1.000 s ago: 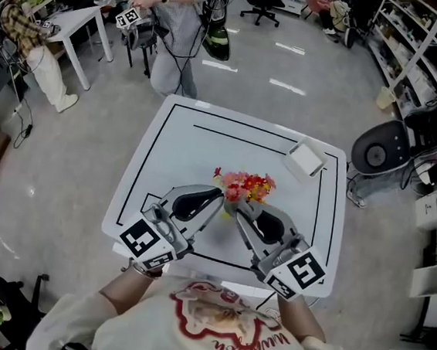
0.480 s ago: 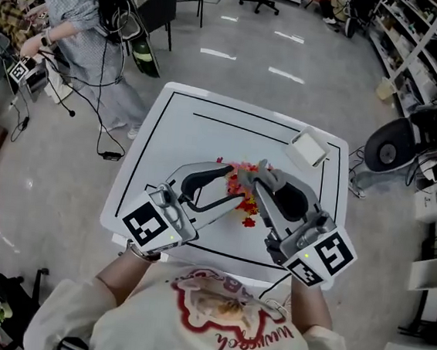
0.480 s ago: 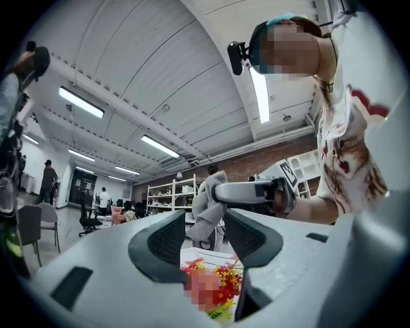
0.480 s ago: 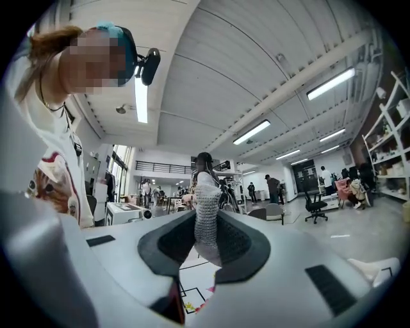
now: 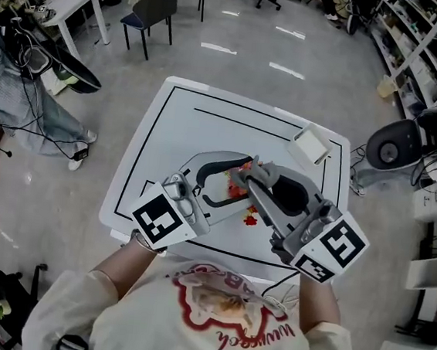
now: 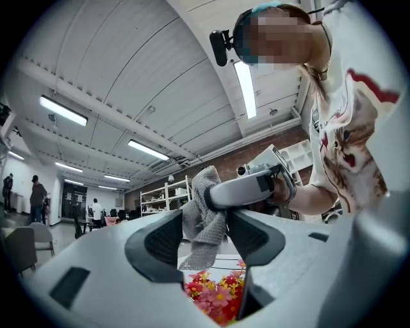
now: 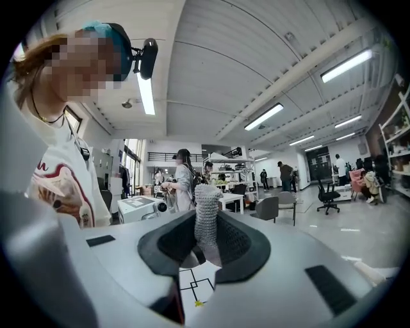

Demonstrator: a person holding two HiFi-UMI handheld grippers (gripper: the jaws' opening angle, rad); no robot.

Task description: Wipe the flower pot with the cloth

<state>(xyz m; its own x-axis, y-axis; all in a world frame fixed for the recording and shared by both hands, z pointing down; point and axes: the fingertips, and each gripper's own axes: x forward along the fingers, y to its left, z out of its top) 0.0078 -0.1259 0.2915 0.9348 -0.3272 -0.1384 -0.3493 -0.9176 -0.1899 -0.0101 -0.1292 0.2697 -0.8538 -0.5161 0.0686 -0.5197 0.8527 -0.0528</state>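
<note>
The flower pot shows only as its red and pink flowers (image 5: 239, 188) (image 6: 214, 298) on the white table (image 5: 177, 127); the pot itself is hidden under the grippers. A grey cloth (image 7: 206, 214) (image 6: 202, 224) hangs above the flowers. My right gripper (image 5: 252, 169) (image 7: 206, 234) is shut on its top end. My left gripper (image 5: 241, 179) (image 6: 205, 237) is open; its jaws have just been opening. The cloth hangs between them and the pads stand apart from it. In the left gripper view the right gripper (image 6: 250, 189) crosses above the left jaws.
A white box (image 5: 308, 149) stands at the table's far right corner. A loose red flower (image 5: 250, 220) lies on the table near the front. A black line (image 5: 209, 115) frames the tabletop. A round grey machine (image 5: 391, 154) stands on the floor to the right.
The left jaws, shut a second ago, have spread wide and let go of the cloth. Both grippers have risen over the flowers. A person behind the table has walked off to the left.
</note>
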